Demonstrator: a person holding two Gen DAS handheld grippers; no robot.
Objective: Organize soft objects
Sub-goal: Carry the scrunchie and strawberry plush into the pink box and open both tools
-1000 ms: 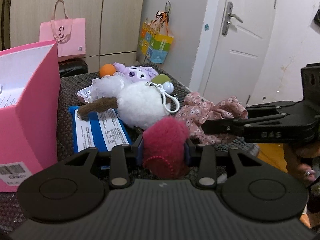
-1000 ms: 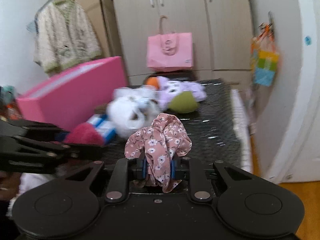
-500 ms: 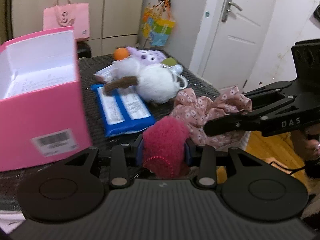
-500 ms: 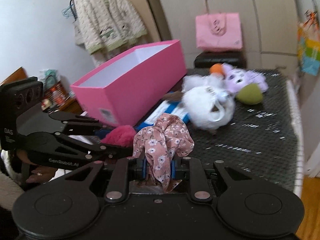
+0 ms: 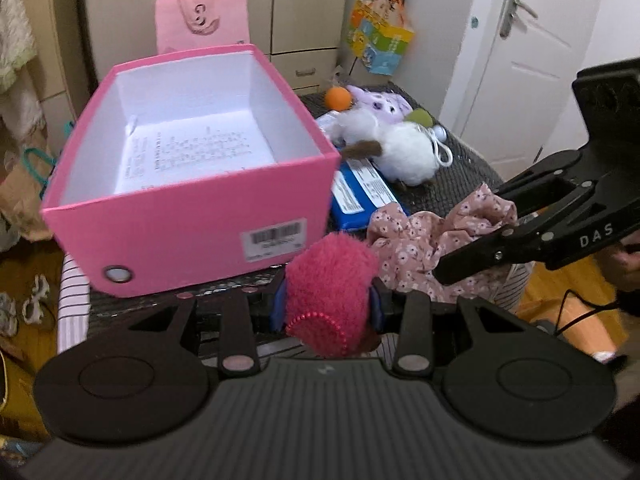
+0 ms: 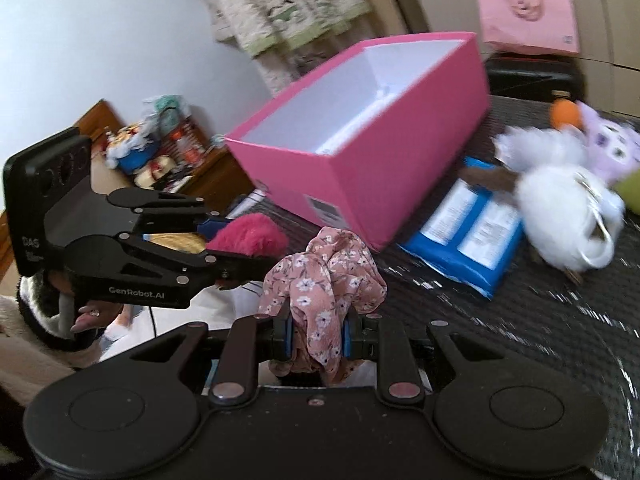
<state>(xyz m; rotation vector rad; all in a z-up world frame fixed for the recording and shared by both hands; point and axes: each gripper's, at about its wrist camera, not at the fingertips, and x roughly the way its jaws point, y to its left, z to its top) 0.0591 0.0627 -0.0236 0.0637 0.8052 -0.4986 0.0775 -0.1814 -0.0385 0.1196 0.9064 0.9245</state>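
**Soft objects in both grips, pink box just ahead**

Soft objects first, going left to right: my left gripper [image 5: 328,308] has its jaws clamped on a fuzzy magenta pom-pom [image 5: 332,276], round, shaggy, with a beaded loop at its base. It hangs just short of the pink box [image 5: 192,240], a stiff cardboard shoebox, open-topped, white inside with a printed sheet on the floor of it. My right gripper [image 6: 318,336] has its jaws pinched narrow on a floral scrunchie [image 6: 324,276], thin gathered fabric that flops over the fingertips.

What worries me: both loads are near the box's front wall, below its rim as I read it. Push forward without lifting and I'd shove the light box across the table [image 6: 520,320]. The two grippers sit close together, so a clash over the opening is likely if both go in at once. The scrunchie is limp and may snag on a pad when I let go; the pom-pom's fuzz could cling too.

Further right, on the table: a glossy blue packet [image 6: 464,236], a white fluffy plush with keyring [image 6: 560,220] and a purple plush toy [image 5: 380,104].
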